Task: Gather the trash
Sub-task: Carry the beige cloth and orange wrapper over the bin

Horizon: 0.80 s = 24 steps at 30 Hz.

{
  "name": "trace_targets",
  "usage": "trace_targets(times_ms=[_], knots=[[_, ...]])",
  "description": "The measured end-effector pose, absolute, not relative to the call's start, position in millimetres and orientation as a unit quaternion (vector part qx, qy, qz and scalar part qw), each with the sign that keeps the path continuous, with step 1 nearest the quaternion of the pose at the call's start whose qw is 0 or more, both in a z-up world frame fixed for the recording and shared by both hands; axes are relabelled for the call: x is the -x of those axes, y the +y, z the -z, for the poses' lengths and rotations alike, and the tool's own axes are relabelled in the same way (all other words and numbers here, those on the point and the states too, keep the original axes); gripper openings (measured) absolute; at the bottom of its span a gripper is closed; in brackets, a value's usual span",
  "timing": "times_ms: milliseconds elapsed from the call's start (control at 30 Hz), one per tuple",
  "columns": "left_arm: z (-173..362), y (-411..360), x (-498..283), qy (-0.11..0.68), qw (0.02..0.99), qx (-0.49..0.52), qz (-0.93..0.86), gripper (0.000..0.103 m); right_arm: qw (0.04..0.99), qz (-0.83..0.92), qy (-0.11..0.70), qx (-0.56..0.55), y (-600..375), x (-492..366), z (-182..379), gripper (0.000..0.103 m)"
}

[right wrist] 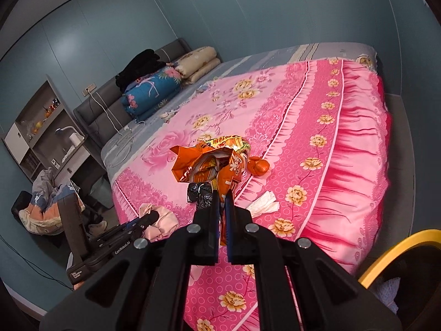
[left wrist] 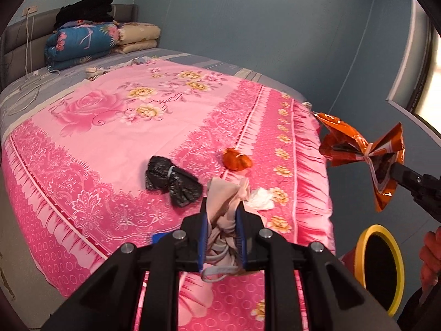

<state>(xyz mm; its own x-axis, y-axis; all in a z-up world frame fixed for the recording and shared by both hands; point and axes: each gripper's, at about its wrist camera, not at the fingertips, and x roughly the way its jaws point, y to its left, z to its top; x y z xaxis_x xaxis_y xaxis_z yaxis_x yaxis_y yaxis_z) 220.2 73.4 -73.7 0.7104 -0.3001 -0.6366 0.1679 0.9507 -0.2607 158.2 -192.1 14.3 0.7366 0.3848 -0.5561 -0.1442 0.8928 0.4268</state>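
My left gripper [left wrist: 222, 207] is shut on a beige knotted bag [left wrist: 224, 198], lifted over the pink bedspread [left wrist: 110, 127]. My right gripper [right wrist: 222, 195] is shut on an orange snack wrapper [right wrist: 212, 162], which hangs in the air; the same orange snack wrapper [left wrist: 355, 149] shows at the right in the left wrist view. On the bed lie a black tied bag [left wrist: 172, 180], a small orange crumpled piece [left wrist: 237, 160] and a white tissue [left wrist: 260, 198]. A yellow-rimmed bin [left wrist: 379, 267] stands beside the bed at lower right.
Folded quilts [left wrist: 85, 41] and dark clothes are stacked at the headboard, with a white cable [left wrist: 27, 82] trailing nearby. A shelf unit [right wrist: 41, 127] and a heap of laundry [right wrist: 46, 207] stand left of the bed. A hand [left wrist: 430, 259] shows at the right edge.
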Motion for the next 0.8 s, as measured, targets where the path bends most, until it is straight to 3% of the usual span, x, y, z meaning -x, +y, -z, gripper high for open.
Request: trace_targets(times_ms=[800], knots=[[8,-56,-141,0.302,0.912,0.023,0.276,0.016,0.949,-0.09,0.223,-0.203,-302,-28,-75,0.004]])
